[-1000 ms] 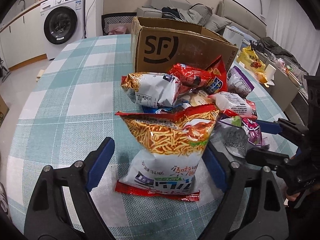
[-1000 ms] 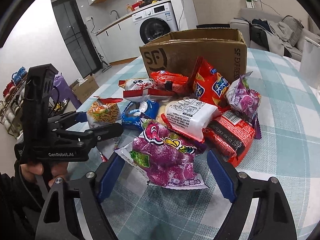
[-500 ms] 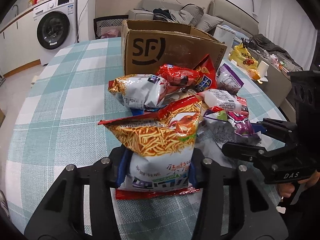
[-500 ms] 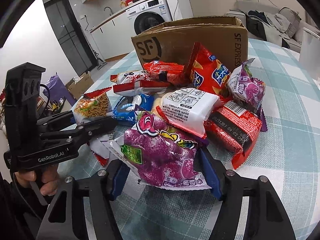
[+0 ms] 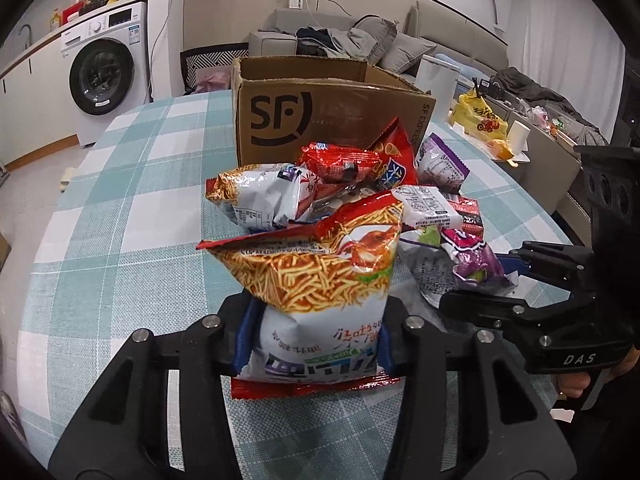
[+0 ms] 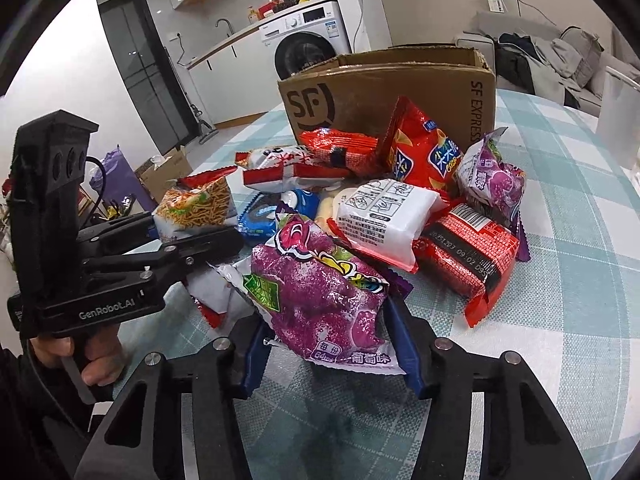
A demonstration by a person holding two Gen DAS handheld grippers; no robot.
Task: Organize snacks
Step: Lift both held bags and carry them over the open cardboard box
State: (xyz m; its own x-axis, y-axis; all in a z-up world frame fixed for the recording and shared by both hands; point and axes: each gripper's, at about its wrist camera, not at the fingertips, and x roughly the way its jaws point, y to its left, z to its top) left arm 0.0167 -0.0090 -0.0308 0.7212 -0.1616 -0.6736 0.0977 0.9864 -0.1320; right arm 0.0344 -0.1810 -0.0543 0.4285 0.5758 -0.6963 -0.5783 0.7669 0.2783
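Note:
On the checked table, my left gripper (image 5: 312,344) is shut on the lower part of an orange-and-white noodle-snack bag (image 5: 320,272), which stands tipped up between the blue pads. The right wrist view shows the same bag (image 6: 196,208) at the left. My right gripper (image 6: 330,344) has its jaws closing on a purple grape-snack bag (image 6: 320,292), and the pads press its sides. Behind both lies a pile of snack packs (image 6: 384,216). An open brown SF cardboard box (image 5: 320,120) stands beyond the pile.
The table (image 5: 120,220) has a teal-and-white checked cloth with bare room on its left side. A washing machine (image 5: 104,76) stands far left, a sofa (image 5: 340,36) behind the box, and a yellow bag (image 5: 480,118) to the right. A hand (image 6: 96,356) holds the left gripper.
Both grippers went from wide open to closed around their bags. The noodle-snack bag now stands more upright, and the purple bag bulges between the right pads.

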